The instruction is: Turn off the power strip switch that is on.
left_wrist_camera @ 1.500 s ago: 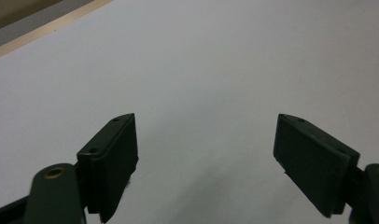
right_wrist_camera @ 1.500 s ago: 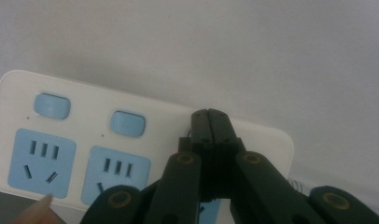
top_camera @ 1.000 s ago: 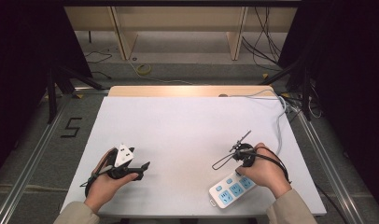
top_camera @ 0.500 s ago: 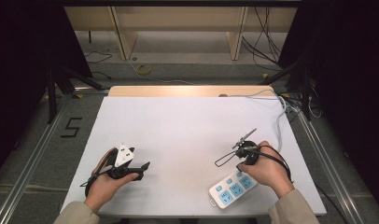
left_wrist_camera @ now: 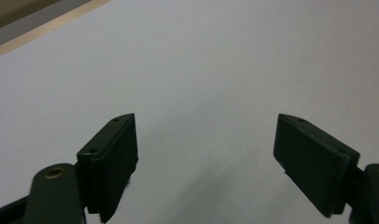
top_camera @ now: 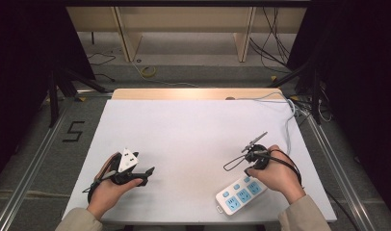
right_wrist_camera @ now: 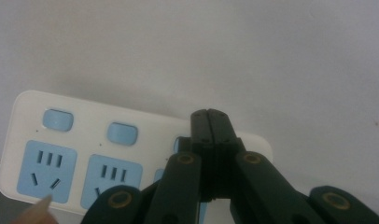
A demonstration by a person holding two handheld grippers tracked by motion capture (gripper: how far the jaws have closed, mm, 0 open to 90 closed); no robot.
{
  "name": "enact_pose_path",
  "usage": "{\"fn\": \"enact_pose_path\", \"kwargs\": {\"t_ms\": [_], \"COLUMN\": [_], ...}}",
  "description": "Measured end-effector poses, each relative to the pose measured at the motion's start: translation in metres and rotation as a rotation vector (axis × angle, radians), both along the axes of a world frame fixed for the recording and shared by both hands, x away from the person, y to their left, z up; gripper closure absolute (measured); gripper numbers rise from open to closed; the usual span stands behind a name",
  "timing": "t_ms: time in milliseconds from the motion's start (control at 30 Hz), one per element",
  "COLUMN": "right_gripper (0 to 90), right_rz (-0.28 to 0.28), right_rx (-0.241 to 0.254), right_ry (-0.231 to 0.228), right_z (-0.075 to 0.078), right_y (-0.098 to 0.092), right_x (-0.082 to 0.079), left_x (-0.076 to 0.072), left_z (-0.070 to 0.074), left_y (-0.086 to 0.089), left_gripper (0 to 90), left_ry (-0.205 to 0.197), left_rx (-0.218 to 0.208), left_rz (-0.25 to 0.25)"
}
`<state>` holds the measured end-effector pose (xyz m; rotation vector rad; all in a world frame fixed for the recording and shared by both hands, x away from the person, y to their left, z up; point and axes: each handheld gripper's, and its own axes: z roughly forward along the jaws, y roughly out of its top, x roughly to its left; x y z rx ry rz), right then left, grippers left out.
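Note:
A white power strip (top_camera: 239, 193) with blue sockets lies near the table's front right edge. In the right gripper view its blue sockets and switches (right_wrist_camera: 61, 149) lie right under the jaws. My right gripper (top_camera: 254, 160) is held just behind the strip, and its jaws (right_wrist_camera: 210, 119) are shut flat against each other with nothing between them. My left gripper (top_camera: 136, 173) rests in the left hand at the front left. In its own view, my left gripper (left_wrist_camera: 206, 140) stands wide open over the bare white tabletop (left_wrist_camera: 201, 56).
The white table (top_camera: 193, 125) has a wooden strip along its back edge. A pale cable (top_camera: 291, 126) runs down the table's right side towards the right hand. Metal rails and a floor mark "5" (top_camera: 74, 131) flank the table; shelving legs stand behind it.
The right hand has shifted very slightly over the power strip, jaws still shut. The left hand and the strip have stayed put.

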<state>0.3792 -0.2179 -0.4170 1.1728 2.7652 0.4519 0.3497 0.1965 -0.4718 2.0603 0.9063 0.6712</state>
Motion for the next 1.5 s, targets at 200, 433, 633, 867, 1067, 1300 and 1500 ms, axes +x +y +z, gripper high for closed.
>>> {"fn": "enact_pose_path", "kwargs": {"t_ms": [200,433,633,867,1067,1300,1500], "right_gripper": [90.0,90.0,88.6,86.5,84.2,80.0,74.5], "right_rz": [-0.002,0.012,0.026,0.034,0.037,0.055,0.065], "right_rx": [0.032,0.073,0.105,0.135,0.171,0.223,0.254], "right_ry": [0.002,-0.03,-0.064,-0.083,-0.122,-0.188,-0.223], "right_z": [0.0,0.0,0.0,-0.002,-0.001,0.002,0.001], "right_y": [-0.002,-0.003,-0.006,-0.009,-0.012,-0.014,-0.017], "right_x": [0.0,0.0,0.0,-0.001,-0.001,-0.003,-0.005], "left_x": [0.0,0.0,0.0,0.0,0.0,-0.001,-0.001], "left_z": [0.0,0.0,0.0,0.0,0.0,0.0,0.0], "left_y": [0.0,0.0,0.001,0.001,0.001,0.001,0.001], "left_gripper": [21.7,21.8,21.8,21.8,21.8,21.8,21.7], "left_ry": [-0.001,-0.001,-0.001,-0.002,-0.002,-0.002,-0.002], "left_rx": [0.001,0.002,0.003,0.002,0.003,0.002,0.001], "left_rz": [0.0,0.0,0.0,-0.001,-0.001,0.0,0.0]}}
